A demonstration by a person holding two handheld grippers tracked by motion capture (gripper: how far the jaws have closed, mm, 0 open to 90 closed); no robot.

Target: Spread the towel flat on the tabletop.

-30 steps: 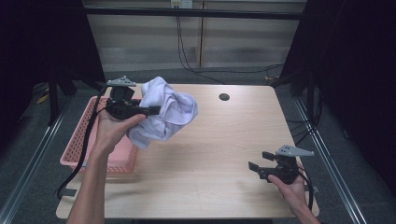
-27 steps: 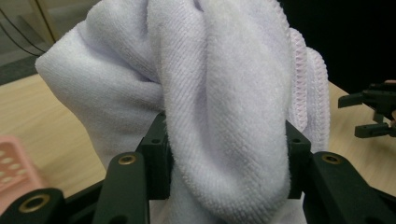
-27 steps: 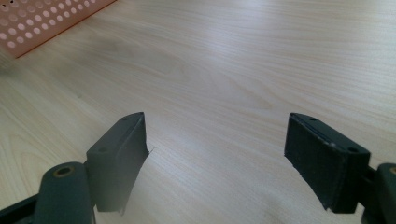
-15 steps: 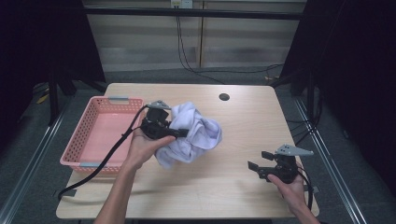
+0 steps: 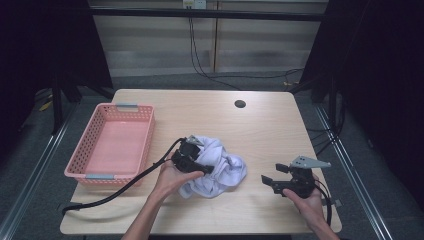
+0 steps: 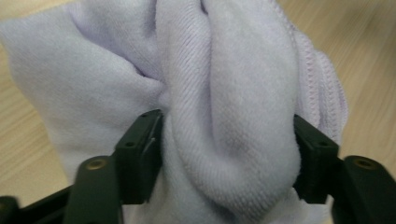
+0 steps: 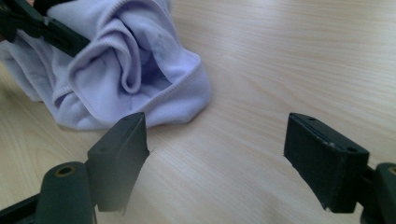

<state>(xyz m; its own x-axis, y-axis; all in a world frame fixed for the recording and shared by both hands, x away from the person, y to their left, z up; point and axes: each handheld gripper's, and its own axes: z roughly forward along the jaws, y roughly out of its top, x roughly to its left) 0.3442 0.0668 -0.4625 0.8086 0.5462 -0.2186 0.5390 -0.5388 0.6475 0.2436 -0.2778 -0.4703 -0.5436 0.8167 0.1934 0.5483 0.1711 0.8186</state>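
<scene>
A crumpled pale lilac cloth (image 5: 220, 167) lies on the wooden table (image 5: 270, 130), just left of its middle near the front. My left gripper (image 5: 204, 170) rests low at the cloth's left side. Its jaws have just been opening, and a thick fold of the cloth (image 6: 224, 93) still sits loosely between them in the left gripper view (image 6: 229, 149). My right gripper (image 5: 271, 173) hovers to the right of the cloth, pointing at it, open with bare table between its jaws (image 7: 219, 154). The cloth (image 7: 126, 65) lies just beyond its left jaw.
A pink plastic basket (image 5: 146, 135) stands at the table's left side with nothing in it. A small round hole (image 5: 240, 104) marks the far middle of the tabletop. The left gripper's black cable (image 5: 125, 185) trails over the front left.
The left hand carried the cloth from above the basket's edge rightward and down onto the table. The cloth now lies in a heap. The right gripper stayed put.
</scene>
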